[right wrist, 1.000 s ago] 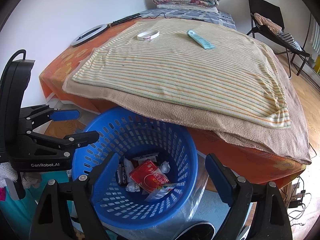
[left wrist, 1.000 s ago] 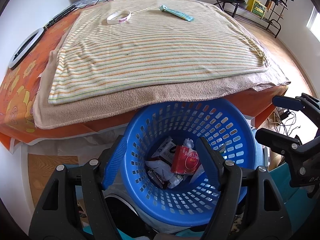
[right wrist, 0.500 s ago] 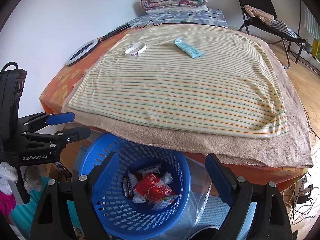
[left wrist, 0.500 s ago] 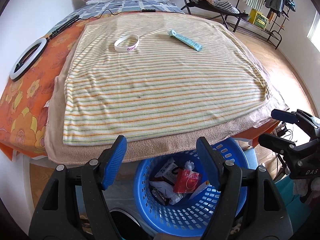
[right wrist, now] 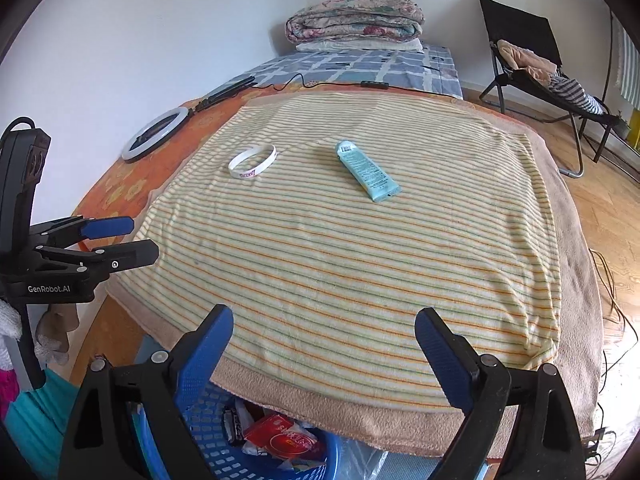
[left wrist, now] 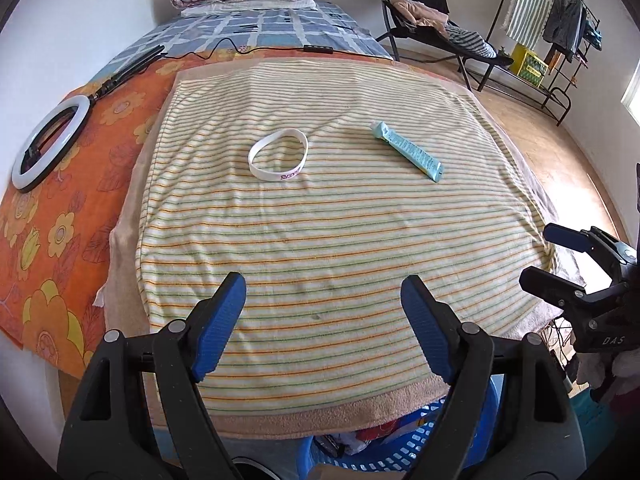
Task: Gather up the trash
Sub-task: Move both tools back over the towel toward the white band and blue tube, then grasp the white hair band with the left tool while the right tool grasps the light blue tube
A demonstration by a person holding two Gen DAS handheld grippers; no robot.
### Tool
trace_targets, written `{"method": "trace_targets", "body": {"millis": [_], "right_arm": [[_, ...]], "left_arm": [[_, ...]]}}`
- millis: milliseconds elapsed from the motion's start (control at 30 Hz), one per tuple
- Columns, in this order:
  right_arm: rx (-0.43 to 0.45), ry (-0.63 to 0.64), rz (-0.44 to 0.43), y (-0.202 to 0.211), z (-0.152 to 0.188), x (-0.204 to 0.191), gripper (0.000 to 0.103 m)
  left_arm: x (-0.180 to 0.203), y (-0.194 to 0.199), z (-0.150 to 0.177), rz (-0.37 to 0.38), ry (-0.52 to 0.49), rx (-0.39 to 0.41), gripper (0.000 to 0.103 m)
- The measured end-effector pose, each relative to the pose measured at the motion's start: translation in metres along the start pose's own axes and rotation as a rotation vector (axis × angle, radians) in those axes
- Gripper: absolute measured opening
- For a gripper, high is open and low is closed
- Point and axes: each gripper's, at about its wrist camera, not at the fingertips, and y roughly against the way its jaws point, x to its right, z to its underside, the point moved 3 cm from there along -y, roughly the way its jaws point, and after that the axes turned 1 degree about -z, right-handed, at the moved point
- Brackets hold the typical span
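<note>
Now, my grippers: left gripper [left wrist: 322,312] and right gripper [right wrist: 324,344] both gape wide, holding nothing.
Trash: pale-blue squeezed plastic tube [right wrist: 367,171] and white rubber wristband [right wrist: 253,161] lie apart on the striped towel [right wrist: 360,260].
Bin: blue perforated plastic basket [right wrist: 256,456] below the bed's near edge.
Approach: I'd straddle the tube across its width.

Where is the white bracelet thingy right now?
The white wristband lies flat on the striped towel on the bed, at its far end in both views. The blue-green tube is beside it on the right, not touching.

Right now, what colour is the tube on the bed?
Pale turquoise tube, clearest in the right wrist view.
</note>
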Motion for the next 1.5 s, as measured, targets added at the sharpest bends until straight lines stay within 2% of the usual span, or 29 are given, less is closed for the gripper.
{"method": "trace_targets", "body": {"millis": [133,167,200,500,667,767,933,1067,1267,1333,1367,1433,1500], "right_arm": [[-0.003,0.004,0.011,-0.019,-0.022,0.01,0.094],[-0.005,0.004,0.015,-0.025,-0.027,0.013,0.096],[-0.008,0.003,0.018,-0.029,-0.032,0.016,0.102],[-0.015,-0.024,0.033,-0.071,-0.071,0.038,0.103],[-0.017,-0.037,-0.008,-0.092,-0.087,0.045,0.103],[-0.031,-0.059,-0.028,-0.106,-0.094,0.049,0.102],[-0.031,-0.052,-0.001,-0.124,-0.106,0.055,0.101],[-0.036,-0.084,-0.016,-0.136,-0.112,0.062,0.101],[-0.04,-0.061,-0.002,-0.148,-0.12,0.059,0.101],[-0.044,-0.052,0.003,-0.153,-0.121,0.057,0.1],[-0.045,-0.05,0.005,-0.156,-0.121,0.056,0.098],[-0.051,-0.043,0.01,-0.16,-0.121,0.055,0.095],[-0.056,-0.03,0.018,-0.165,-0.121,0.052,0.095]], "left_arm": [[-0.013,-0.02,-0.024,0.0,0.037,-0.002,0.082],[-0.018,-0.025,-0.029,0.0,0.051,-0.003,0.082],[-0.022,-0.031,-0.036,-0.003,0.063,-0.003,0.082],[-0.061,-0.079,-0.08,0.042,0.188,-0.034,0.082],[-0.077,-0.102,-0.091,0.069,0.256,-0.056,0.082],[-0.077,-0.11,-0.096,0.065,0.239,-0.062,0.082],[-0.067,-0.122,-0.101,0.047,0.187,-0.073,0.082],[-0.055,-0.128,-0.1,0.026,0.128,-0.083,0.082],[-0.04,-0.136,-0.098,-0.062,0.025,-0.082,0.082],[-0.037,-0.138,-0.096,-0.094,-0.007,-0.078,0.076],[-0.036,-0.139,-0.096,-0.106,-0.022,-0.077,0.067],[-0.034,-0.138,-0.095,-0.106,-0.038,-0.069,0.059],[-0.034,-0.136,-0.094,-0.098,-0.041,-0.063,0.042]]}}
